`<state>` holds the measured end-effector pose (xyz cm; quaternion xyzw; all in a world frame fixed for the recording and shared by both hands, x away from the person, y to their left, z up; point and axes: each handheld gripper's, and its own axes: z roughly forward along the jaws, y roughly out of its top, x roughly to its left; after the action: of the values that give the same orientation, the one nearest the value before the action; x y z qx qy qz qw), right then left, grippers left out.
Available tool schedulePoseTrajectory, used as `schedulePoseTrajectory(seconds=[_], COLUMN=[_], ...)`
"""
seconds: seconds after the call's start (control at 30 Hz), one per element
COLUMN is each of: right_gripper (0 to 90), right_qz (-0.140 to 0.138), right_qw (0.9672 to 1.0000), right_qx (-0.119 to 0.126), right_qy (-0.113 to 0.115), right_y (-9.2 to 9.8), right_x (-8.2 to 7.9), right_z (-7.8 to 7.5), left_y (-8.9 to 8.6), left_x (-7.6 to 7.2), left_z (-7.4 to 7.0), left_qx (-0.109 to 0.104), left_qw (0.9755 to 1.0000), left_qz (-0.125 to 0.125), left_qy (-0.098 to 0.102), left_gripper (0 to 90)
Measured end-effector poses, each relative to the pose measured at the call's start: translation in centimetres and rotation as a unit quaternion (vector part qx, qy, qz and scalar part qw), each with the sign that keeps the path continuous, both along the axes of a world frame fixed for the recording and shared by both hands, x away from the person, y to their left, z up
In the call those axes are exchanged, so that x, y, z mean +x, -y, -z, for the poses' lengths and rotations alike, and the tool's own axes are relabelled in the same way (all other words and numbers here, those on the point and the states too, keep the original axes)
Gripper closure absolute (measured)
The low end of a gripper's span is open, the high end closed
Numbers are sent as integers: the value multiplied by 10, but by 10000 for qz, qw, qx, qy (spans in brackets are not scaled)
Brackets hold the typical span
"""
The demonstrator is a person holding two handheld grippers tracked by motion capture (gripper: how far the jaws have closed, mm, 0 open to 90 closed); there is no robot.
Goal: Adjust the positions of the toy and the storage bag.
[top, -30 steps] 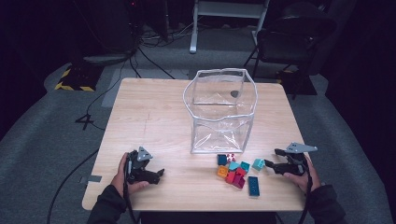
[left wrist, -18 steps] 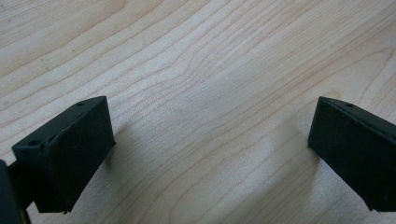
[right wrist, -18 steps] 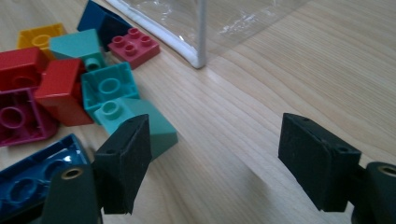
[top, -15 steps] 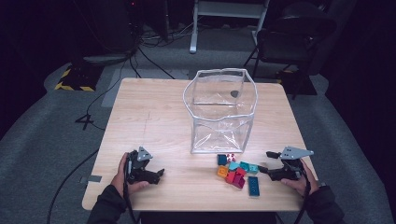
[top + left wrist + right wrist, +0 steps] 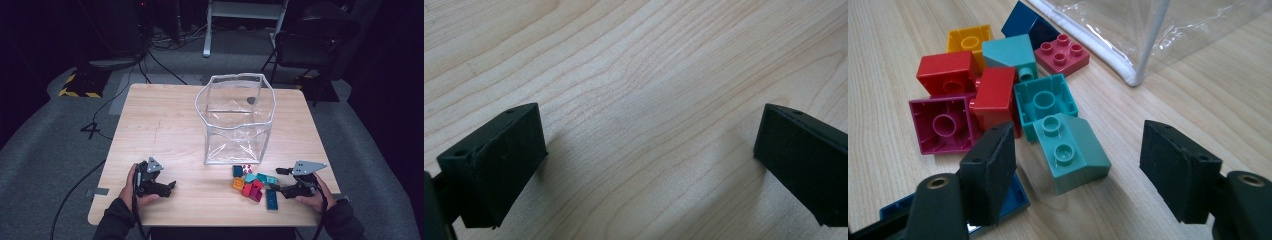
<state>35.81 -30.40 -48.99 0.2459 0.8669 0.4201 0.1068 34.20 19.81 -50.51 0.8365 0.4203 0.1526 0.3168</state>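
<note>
Right tongs point(image 5: 1078, 170) closing (nothing gripped); left tongs point(image 5: 644, 165) agape.

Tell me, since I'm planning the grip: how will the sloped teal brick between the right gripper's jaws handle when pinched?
The sloped teal brick looks like rigid, hollow plastic, so probably stiff and light. Its slanted, glossy face may let one pad slip. It rests flat on the table, so it should slide rather than roll.

A dark mark shaped like the numeral 4 point(image 5: 93, 131) lies on the grey floor just left of the surface point(image 5: 165, 120), seen in the high view. Farther back on the floor sits a mat with yellow and black hazard stripes point(image 5: 77, 92) along its edge. No other lettering, brand or label can be read.
</note>
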Motion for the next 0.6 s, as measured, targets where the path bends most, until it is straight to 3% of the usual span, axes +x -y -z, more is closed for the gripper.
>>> schedulePoseTrajectory(seconds=[0.1, 0.3, 0.47, 0.6], right_gripper=[387, 430, 590, 596], right_qz=[31, 131, 129, 103], right_qw=[9999, 9997, 9997, 9997], right_qx=[-94, -176, -204, -213], right_qy=[-55, -89, 34, 74], right_y=[-2, -5, -6, -7], right_x=[3, 8, 7, 7], right_z=[6, 12, 12, 12], left_y=[0, 0, 0, 0], left_x=[0, 0, 0, 0], left_z=[0, 0, 0, 0], left_qx=[0, -2, -1, 0], left_qw=[10000, 10000, 10000, 10000], left_qz=[2, -2, 1, 0], left_qy=[1, -1, -2, 2], left_gripper=[4, 4, 4, 4])
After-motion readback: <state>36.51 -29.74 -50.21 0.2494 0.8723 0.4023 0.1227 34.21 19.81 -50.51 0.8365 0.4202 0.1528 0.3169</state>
